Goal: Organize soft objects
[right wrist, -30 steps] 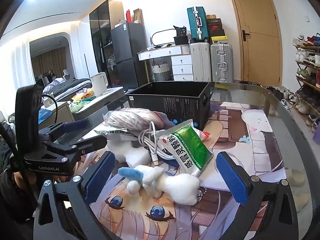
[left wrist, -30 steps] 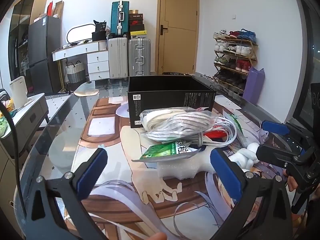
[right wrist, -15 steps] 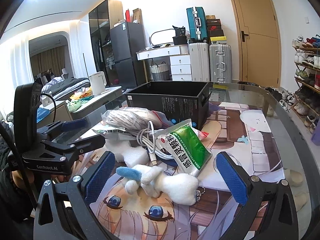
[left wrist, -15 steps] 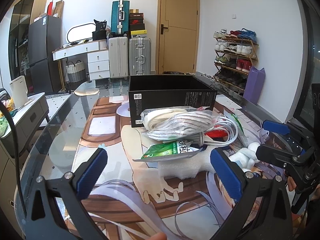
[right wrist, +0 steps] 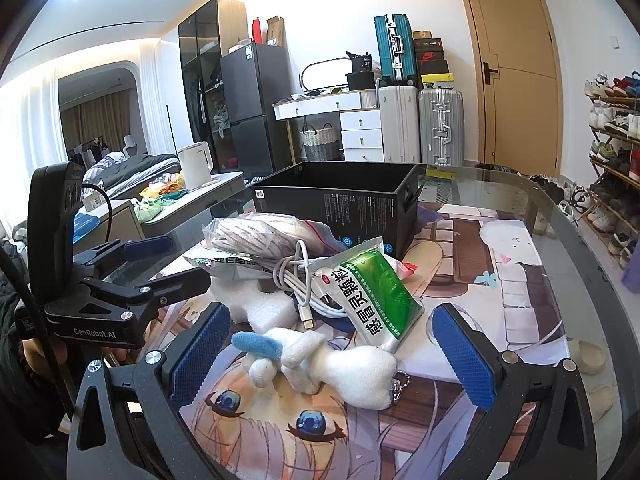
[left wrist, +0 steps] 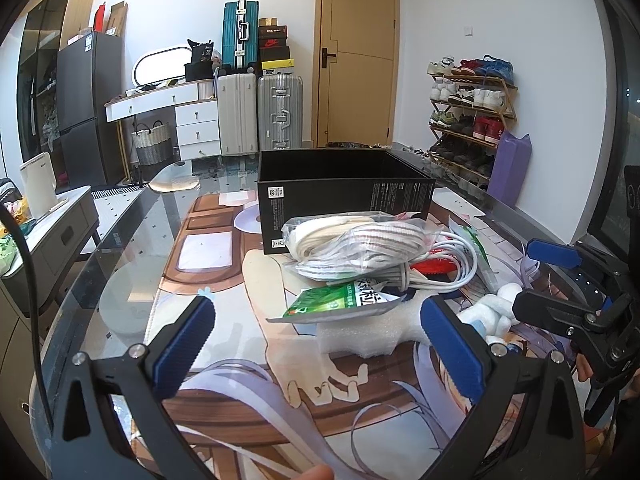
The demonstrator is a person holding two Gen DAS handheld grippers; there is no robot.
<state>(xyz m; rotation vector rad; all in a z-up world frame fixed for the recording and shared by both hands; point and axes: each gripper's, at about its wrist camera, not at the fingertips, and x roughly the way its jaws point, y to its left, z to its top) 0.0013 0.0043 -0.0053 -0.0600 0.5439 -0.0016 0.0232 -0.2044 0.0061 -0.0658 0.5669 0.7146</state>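
We're barely started: the black box (right wrist: 340, 204) at 12 o'clock looks empty, and the plush toy (right wrist: 320, 360), green pouch (right wrist: 376, 292) and bagged cloth (left wrist: 360, 240) all sit piled on the surface (left wrist: 132, 280). Left tool (left wrist: 320, 344) and right tool (right wrist: 332, 352) both gape wide, holding nothing.

Behind the glass table (left wrist: 132, 248) we see two silver suitcases (left wrist: 260, 112), a teal suitcase (left wrist: 239, 34) stacked above, a tan door (left wrist: 356, 56), a shoe rack (left wrist: 468, 112), a dark fridge (left wrist: 86, 108) and a white kettle (right wrist: 195, 164).
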